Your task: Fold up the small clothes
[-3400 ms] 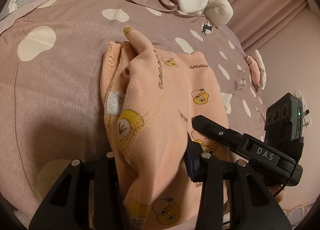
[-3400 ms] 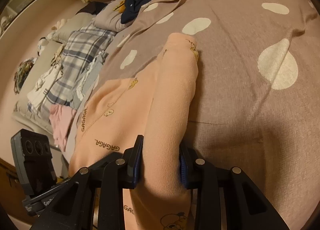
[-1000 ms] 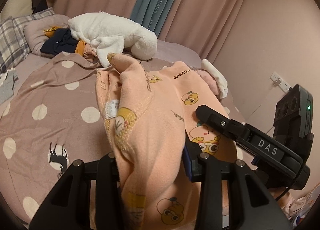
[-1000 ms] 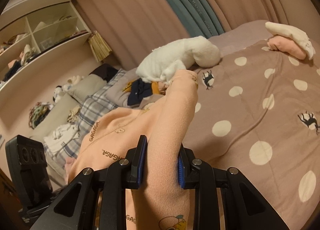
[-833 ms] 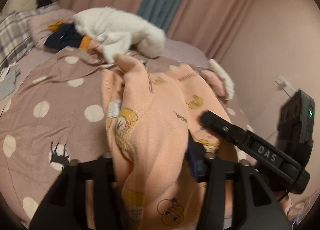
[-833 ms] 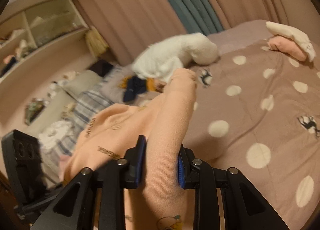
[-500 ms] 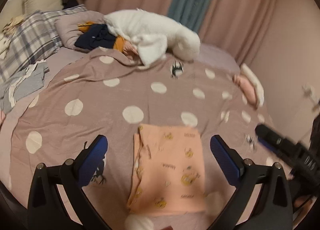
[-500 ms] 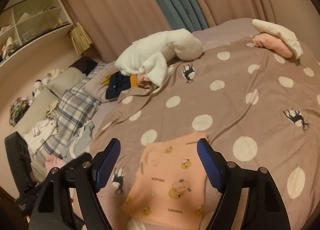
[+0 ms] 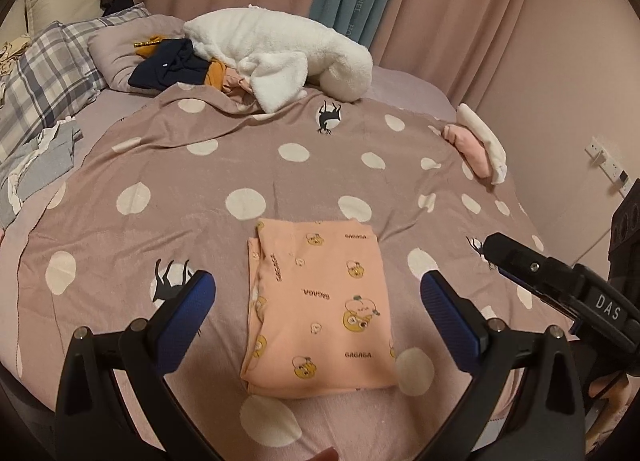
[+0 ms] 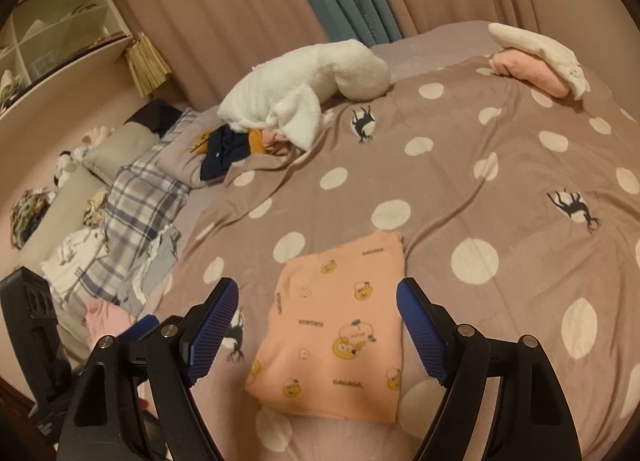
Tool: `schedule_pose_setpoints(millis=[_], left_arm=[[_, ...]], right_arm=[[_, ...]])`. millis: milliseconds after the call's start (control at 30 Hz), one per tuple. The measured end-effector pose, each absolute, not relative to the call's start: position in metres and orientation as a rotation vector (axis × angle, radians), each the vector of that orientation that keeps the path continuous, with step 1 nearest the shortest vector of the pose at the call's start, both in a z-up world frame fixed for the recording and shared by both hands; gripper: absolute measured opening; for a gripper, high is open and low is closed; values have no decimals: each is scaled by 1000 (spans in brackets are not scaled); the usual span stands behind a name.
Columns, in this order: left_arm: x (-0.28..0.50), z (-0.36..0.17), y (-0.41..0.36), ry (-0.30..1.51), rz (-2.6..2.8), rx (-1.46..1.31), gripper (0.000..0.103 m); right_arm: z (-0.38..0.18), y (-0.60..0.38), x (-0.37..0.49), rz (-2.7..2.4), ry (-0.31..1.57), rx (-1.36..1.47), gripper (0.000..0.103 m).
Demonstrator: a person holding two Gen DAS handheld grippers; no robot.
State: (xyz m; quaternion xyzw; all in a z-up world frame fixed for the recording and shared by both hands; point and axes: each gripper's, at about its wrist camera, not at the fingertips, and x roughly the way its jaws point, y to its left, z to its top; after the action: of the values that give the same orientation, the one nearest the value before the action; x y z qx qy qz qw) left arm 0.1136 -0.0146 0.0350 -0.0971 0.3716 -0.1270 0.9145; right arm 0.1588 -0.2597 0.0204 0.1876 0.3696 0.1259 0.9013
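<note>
A small peach garment [image 9: 320,309] with cartoon prints lies folded into a flat rectangle on the dotted mauve bedspread [image 9: 240,165], near the bed's front edge. My left gripper [image 9: 317,283] hovers above it, open wide, with nothing touching its blue pads. In the right wrist view the same garment [image 10: 340,329] lies below my right gripper [image 10: 318,289], whose jaws are opening and whose pads are clear of the cloth. The right gripper's body [image 9: 560,285] shows at the right edge of the left wrist view.
A white fluffy blanket [image 9: 280,49] and a heap of dark and orange clothes [image 9: 172,65] lie at the head of the bed. Plaid bedding [image 9: 40,73] and grey clothes [image 9: 36,165] are at the left. Folded pink and white pieces [image 9: 480,145] sit at the far right.
Both grippers were shut on the lifted peach garment. Both have let go and opened, and the garment now lies folded flat on the bed beneath them.
</note>
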Motion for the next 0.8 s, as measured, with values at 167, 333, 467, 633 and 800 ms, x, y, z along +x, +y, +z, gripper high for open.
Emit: schedule_pose_setpoints(millis=[167,333,467,633,800], left_arm=[[107,30,-21,808,-279,-181,103],[103,12,-19,853,-251,-220,103],[101,4,-17,871,-231,-217,103],[89,-18,-8,891,-212,-208,103],[82,-34,-3,904,-189,-185,102]], right_arm=[[17,-261,152,237,792,384,89],[3,-263,146,239,830,415,89],[-7,-262,143,208,871,403,89],[-28,-264,125,120,895,409,90],[-68,-265,100,113,960,485,90]])
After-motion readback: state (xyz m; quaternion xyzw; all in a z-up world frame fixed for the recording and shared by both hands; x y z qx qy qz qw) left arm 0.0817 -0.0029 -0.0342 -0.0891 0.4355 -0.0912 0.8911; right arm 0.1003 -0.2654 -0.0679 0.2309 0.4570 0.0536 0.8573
